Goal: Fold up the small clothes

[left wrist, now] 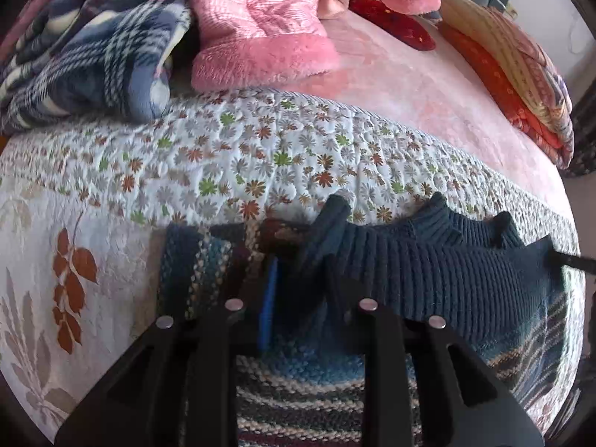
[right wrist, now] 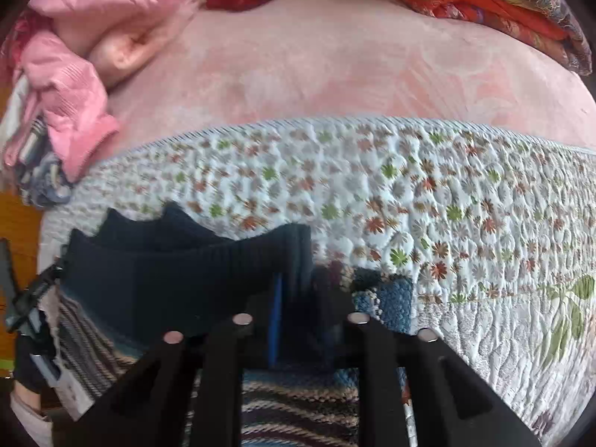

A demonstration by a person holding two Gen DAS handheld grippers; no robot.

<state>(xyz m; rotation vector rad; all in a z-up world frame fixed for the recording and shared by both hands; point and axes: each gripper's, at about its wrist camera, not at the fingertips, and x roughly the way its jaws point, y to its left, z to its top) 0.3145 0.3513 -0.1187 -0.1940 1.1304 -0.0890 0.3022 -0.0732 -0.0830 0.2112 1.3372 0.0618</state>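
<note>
L gripper (left wrist: 294, 260) pinches navy knit sweater (left wrist: 428, 272) hem over floral quilt (left wrist: 242, 156).

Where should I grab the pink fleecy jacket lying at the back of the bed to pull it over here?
Take the pink fleecy jacket by its thick plush hem, the edge nearest you. Come in low from the front, over the floral quilt. That hem lies flat on the bed, free of the plaid blanket beside it, so a tool's fingers could probably slide around it, though its upper part looks bunched.
</note>
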